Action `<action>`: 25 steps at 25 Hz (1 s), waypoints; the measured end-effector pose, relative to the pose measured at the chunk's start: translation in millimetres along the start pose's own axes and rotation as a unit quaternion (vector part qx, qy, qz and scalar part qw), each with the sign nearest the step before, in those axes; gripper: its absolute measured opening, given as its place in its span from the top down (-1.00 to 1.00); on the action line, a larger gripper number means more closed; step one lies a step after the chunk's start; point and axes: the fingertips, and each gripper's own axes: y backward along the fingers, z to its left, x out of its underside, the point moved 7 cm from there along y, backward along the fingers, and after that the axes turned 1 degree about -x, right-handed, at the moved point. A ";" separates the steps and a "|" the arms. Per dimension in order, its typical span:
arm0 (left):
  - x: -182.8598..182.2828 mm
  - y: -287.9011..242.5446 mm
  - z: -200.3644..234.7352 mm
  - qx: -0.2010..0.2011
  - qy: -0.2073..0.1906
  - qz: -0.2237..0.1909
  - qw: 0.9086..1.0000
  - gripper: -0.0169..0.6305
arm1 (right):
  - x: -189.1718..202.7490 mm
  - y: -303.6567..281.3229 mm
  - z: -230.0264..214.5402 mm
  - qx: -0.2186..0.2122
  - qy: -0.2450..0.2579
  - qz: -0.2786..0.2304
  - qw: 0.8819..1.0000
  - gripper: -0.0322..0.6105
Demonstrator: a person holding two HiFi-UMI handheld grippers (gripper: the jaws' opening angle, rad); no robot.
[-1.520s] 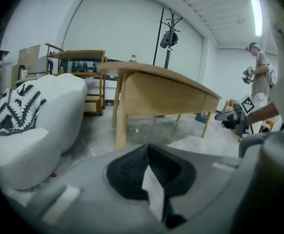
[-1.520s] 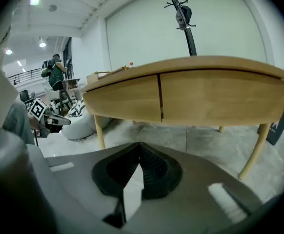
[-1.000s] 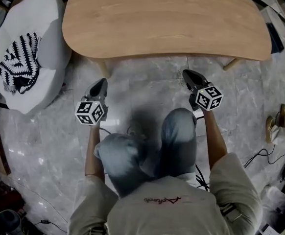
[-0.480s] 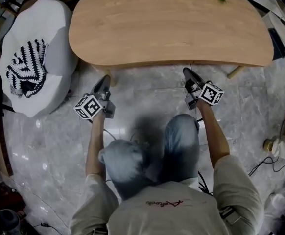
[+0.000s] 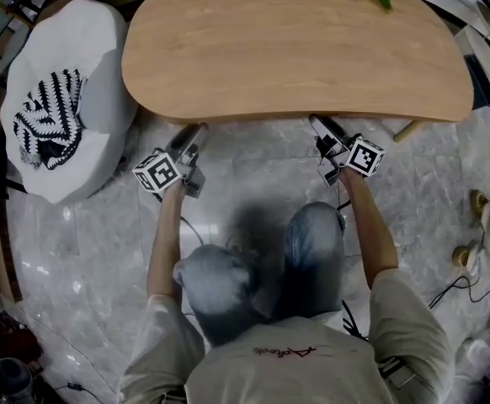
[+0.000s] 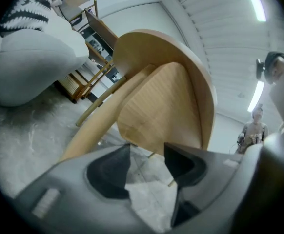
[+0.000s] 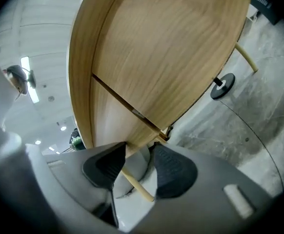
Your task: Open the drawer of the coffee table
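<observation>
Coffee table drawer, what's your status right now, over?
Left gripper and right gripper at near edge of coffee table, jaws opening, nothing between them. Nothing pulled out of it yet. Nothing seen in the way.

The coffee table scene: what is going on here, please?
A person down on the floor holds the left gripper and the right gripper at the near edge of the wooden coffee table. Both grippers are opening, with nothing between their fingers. No drawer is pulled out yet.
</observation>
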 end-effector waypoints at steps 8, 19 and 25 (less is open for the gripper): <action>-2.7 0.0 0.7 0.013 -0.006 -0.011 1.000 0.37 | 1.3 1.5 1.2 -0.029 0.005 0.002 1.000 0.51; 12.8 24.8 -12.7 0.018 -0.010 -0.005 1.000 0.41 | 17.5 22.5 21.3 -0.037 0.007 0.000 0.999 0.54; 30.5 51.1 -30.7 0.019 -0.009 -0.006 1.000 0.41 | 36.1 48.8 41.2 -0.036 0.021 0.014 0.999 0.58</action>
